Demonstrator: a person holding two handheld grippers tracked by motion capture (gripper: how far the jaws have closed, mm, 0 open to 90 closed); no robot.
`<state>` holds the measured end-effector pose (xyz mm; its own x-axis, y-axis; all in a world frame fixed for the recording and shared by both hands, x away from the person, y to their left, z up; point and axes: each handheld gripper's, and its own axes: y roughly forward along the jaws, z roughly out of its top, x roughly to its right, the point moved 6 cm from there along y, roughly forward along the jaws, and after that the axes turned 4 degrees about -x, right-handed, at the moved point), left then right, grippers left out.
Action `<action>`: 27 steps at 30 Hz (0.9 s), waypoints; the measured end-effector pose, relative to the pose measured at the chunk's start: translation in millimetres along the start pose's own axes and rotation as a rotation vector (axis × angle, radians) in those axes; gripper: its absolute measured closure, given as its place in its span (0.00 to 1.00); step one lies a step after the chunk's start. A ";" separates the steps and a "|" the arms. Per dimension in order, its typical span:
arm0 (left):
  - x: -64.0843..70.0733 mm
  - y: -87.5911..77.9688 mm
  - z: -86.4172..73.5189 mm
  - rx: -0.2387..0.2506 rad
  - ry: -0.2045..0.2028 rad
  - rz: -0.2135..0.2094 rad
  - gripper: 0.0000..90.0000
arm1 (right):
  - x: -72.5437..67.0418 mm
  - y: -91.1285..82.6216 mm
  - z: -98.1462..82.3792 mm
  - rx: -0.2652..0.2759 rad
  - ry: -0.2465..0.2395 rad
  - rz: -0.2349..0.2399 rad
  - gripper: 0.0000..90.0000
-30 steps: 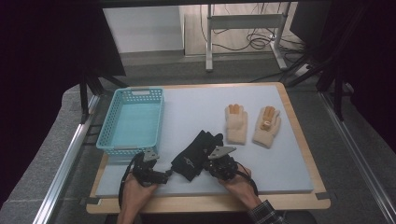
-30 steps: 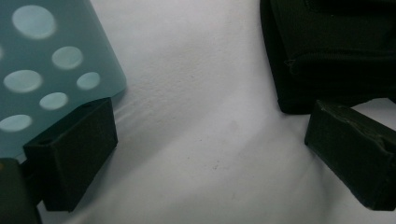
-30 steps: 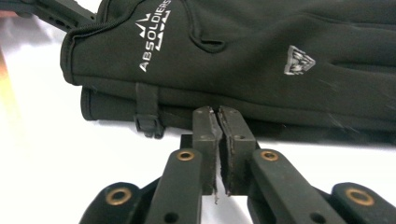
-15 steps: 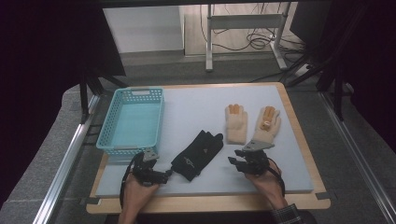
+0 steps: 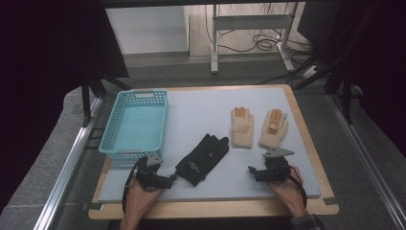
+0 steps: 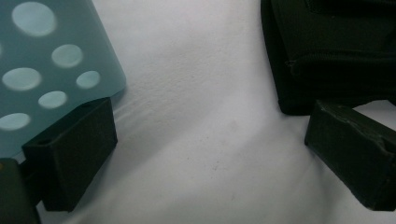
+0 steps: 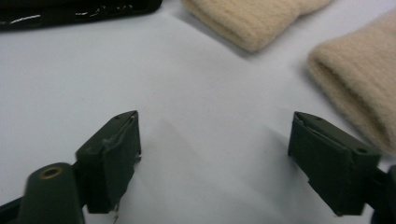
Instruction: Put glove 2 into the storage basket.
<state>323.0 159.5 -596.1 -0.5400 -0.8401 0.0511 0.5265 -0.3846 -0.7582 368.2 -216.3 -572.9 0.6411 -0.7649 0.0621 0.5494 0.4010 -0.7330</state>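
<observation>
A pair of black gloves [image 5: 203,158] lies stacked on the white mat [image 5: 201,108], near its front. My left gripper [image 5: 170,181] rests just left of the gloves' cuff and points at it. In the left gripper view it [image 6: 210,140] stands open on bare mat, with the black glove [image 6: 336,51] beside its right jaw. My right gripper [image 5: 251,171] sits to the right of the gloves, below two beige knitted gloves [image 5: 242,127] [image 5: 274,128]. Its jaws have just been opening, and in its own view it [image 7: 215,154] is open with nothing between them.
A teal plastic basket [image 5: 135,123] stands empty at the mat's left side, and its corner [image 6: 46,70] lies close to my left gripper. The beige gloves [image 7: 257,16] [image 7: 359,79] lie just ahead of my right gripper. A wooden board frames the mat.
My right gripper has let go of the black gloves, opened, and slid right across the mat, away from them. The left gripper has stayed put.
</observation>
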 end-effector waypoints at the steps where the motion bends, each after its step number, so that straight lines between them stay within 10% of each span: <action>1: 0.0 0.0 0.0 0.000 0.000 0.000 0.03 | 0.0 0.0 0.0 0.000 0.000 0.000 0.17; 14: -0.5 -2.8 -0.7 0.010 0.008 -0.007 0.07 | 0.8 1.6 -0.6 -0.010 0.013 0.007 0.14; 27: 18.6 -25.9 21.7 0.053 0.038 -0.104 0.07 | 1.1 1.7 -0.6 -0.010 0.014 0.006 0.14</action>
<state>313.6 145.5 -561.4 -0.6179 -0.7796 0.1020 0.4996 -0.4895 -0.7147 369.5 -216.8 -574.4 0.6363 -0.7699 0.0483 0.5404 0.4002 -0.7401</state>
